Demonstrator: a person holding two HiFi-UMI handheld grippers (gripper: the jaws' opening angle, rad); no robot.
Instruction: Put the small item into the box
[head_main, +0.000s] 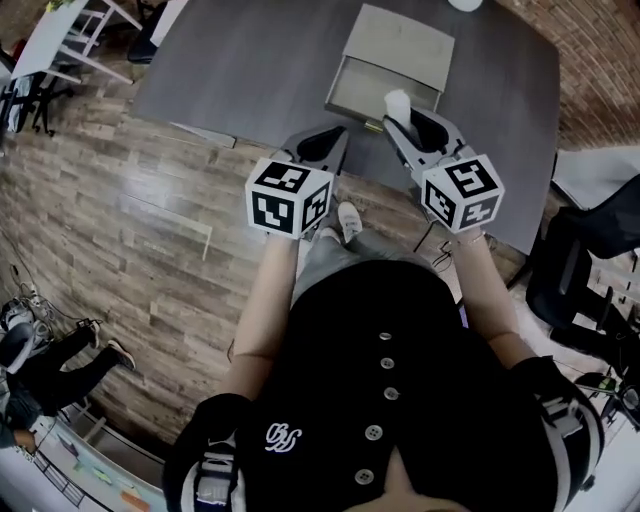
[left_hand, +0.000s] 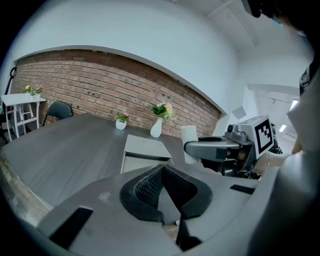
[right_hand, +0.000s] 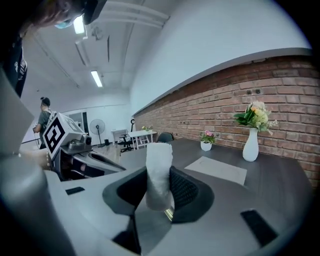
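Observation:
A grey box with its drawer slid out towards me lies on the dark table; it also shows in the left gripper view as the box. My right gripper is shut on a small white roll, held upright over the near edge of the box's open part. The roll stands clamped between the jaws. My left gripper is shut and holds nothing, just left of the box's near corner; its jaws meet.
White vases with flowers and a small pot stand at the table's far side by a brick wall. A black chair is at the right, a white table at the far left. Another person's legs show on the floor.

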